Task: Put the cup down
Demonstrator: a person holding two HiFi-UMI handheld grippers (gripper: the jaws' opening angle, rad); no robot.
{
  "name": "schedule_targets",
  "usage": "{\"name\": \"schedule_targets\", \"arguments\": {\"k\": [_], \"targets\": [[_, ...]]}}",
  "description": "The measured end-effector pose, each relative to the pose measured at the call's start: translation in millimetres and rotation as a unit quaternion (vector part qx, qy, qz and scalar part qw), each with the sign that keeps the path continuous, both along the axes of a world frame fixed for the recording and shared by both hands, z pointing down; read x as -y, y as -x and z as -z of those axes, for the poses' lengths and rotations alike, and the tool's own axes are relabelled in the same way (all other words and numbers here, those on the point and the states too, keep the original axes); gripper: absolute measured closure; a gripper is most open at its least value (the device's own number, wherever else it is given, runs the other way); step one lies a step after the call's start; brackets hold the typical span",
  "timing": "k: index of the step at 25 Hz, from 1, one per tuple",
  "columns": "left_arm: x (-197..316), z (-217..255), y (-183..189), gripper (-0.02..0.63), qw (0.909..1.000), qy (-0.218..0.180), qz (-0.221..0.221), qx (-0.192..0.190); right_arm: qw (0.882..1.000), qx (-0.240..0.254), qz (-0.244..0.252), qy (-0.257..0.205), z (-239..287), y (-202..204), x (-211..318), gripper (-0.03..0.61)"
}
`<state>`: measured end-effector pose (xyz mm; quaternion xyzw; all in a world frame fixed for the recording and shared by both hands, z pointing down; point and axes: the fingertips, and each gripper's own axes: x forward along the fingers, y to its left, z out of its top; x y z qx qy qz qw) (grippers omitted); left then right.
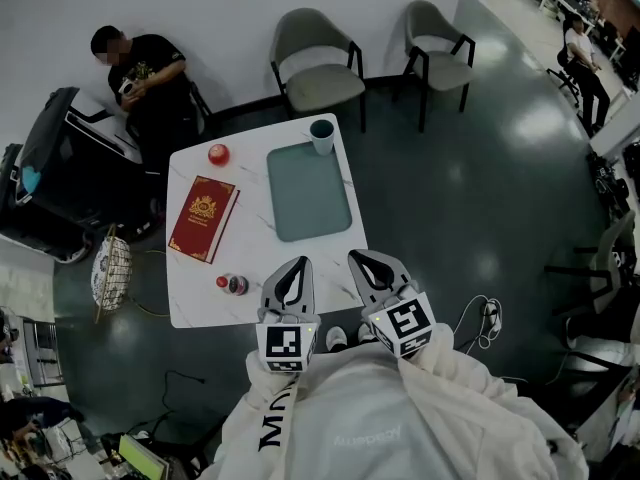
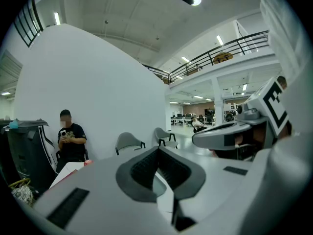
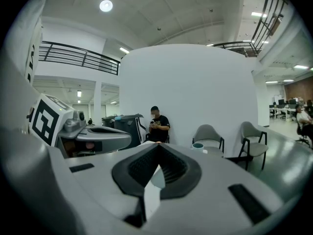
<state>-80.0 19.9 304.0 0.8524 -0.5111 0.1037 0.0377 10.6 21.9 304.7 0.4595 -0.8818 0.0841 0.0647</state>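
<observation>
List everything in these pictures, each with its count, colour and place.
table: one, white marbled, in front of the person
tray: one, grey-green, on the table's right half
cup: one, dark teal, at the tray's far right corner
book: one, red with a gold emblem, on the table's left half
round thing: one, red, far left of the table
small bottle: one, red cap, near the table's near edge
chairs: two, grey, by the wall beyond the table
seated person: one, black shirt, far left
wire basket: one, pale, on the floor left of the table
left gripper: one, grey, jaws together, empty
right gripper: one, grey, jaws together, empty
</observation>
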Motion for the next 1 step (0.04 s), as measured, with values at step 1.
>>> {"name": "schedule_targets", "arguments": {"k": [1], "targets": [[0.8,0.9,0.2,0.603,1.0,-0.001,-0.001,0.0,1.0,0.001,0.001,-0.001,0.2,1.0,0.3,0.574]]}}
